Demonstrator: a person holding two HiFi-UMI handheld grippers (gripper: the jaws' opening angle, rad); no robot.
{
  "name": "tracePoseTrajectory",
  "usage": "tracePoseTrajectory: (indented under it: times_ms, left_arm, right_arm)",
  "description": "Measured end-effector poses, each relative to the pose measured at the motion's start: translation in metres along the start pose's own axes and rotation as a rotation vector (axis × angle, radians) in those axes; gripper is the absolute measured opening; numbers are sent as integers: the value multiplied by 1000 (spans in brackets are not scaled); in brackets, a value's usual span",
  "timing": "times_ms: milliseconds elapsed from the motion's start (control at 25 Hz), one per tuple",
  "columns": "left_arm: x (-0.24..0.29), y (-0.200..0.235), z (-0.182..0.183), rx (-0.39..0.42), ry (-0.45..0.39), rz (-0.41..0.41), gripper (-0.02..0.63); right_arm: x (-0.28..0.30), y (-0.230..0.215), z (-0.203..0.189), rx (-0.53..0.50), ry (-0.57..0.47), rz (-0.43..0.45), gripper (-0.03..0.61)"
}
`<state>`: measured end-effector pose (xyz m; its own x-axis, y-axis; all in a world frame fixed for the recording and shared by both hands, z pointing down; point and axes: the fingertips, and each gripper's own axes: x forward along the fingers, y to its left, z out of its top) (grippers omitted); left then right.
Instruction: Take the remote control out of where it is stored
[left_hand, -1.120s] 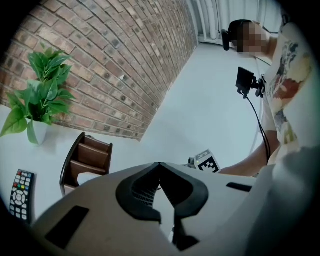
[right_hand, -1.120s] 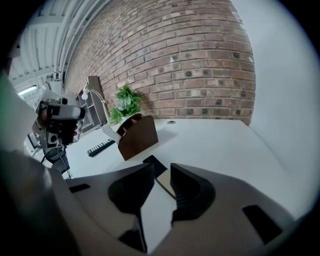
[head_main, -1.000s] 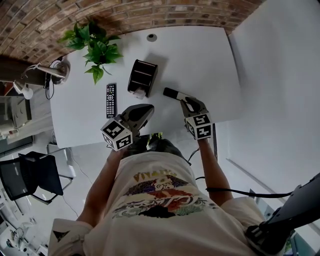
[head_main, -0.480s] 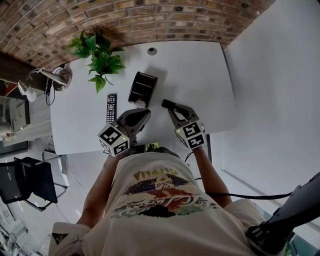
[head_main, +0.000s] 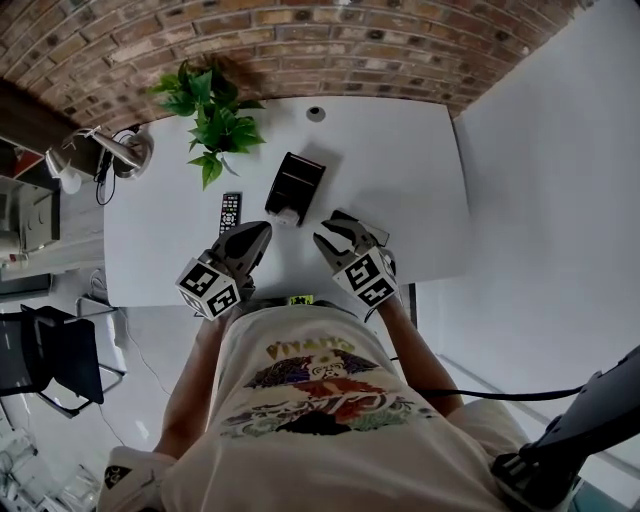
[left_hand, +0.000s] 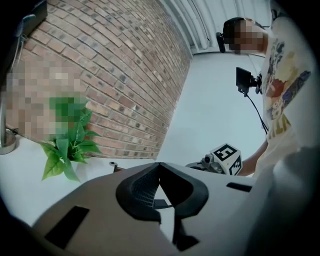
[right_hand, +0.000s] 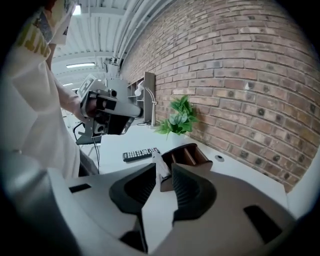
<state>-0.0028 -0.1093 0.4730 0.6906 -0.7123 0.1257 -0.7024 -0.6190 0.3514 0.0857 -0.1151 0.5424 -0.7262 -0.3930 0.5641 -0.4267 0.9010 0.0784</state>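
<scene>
From the head view I have the remote control (head_main: 230, 212) already out, lying flat on the white table (head_main: 400, 170), long axis running away from the person. It sits just left of the dark brown desk organizer (head_main: 296, 185) and apart from it, in front of the potted plant (head_main: 215, 120). In the right gripper view its rows of pale buttons face up, but the print on them is too small for me to read.

My left gripper (head_main: 258, 232) hangs over the near table edge, close to the remote's near end and not touching it. Its own view shows the black pads meeting at the tips with nothing held between them.

My right gripper (head_main: 333, 230) is beside it, on the other side of the organizer's near end. Its jaws stand a narrow gap apart and empty. Through that gap I see the organizer's open wooden compartments and a white item (right_hand: 159, 164) leaning at its near end; what it is I can't tell.

Each gripper carries a cube of black-and-white square markers. The person's pale T-shirt (head_main: 320, 390) has yellow lettering that seems to start "VIVA"; I can't make out the rest
</scene>
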Motion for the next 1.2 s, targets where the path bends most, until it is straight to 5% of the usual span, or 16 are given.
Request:
tracePoseTrajectory:
  times_ms: [160,400,840,1200]
  left_arm:
    - [-9,12,0,-13,-6,28,-3]
    - [-19,23,-4,-35,14,34,-3]
    - [-43,59,2,-63,31,29,-3]
    - [-49,80,-1,-98,43,-12,-3]
  right_arm:
    - [18,17,2,-45,30,51,83]
    - [43,31,9,-92,68,84,184]
    - [87,31,2,-183,228,70,196]
    - [105,20,-12,-156,315,-5,195]
